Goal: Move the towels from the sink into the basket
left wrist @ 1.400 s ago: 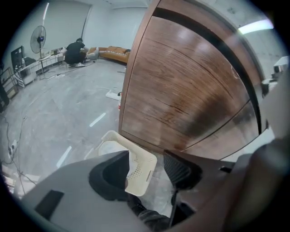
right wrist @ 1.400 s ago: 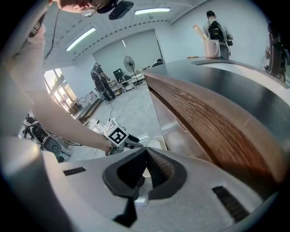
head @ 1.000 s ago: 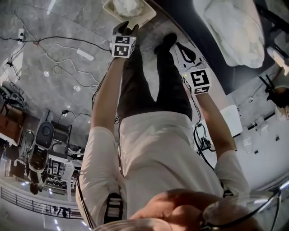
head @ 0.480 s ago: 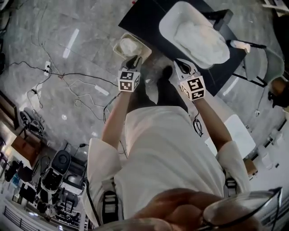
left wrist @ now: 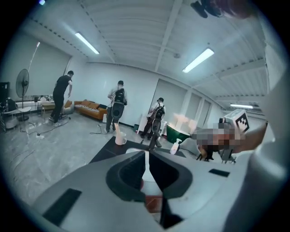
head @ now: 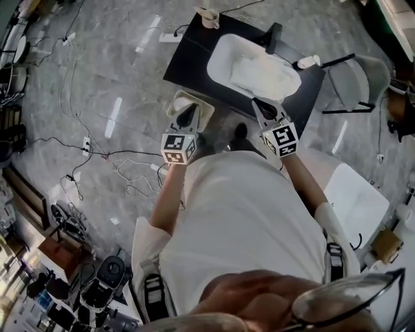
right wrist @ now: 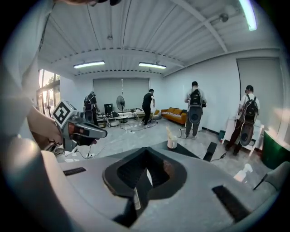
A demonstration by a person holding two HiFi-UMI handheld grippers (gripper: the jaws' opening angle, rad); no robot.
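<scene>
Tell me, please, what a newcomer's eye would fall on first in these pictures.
The white sink on the black table at the top of the head view stands out first, a crumpled white towel lying in it. Below it the person holds up both tools: the left tool, its jaws just closed on nothing, lines up with the basket on the floor, and the right tool, shut and empty, points at the sink.

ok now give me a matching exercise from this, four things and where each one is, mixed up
1. basket
2. sink
3. cup
4. chair

A. at the far corner of the black table, beyond the sink
B. on the table, towel inside
C. on the floor off the table's right end
D. on the floor by the table's near side

Pairs: 1-D, 2-B, 3-A, 4-C
</scene>
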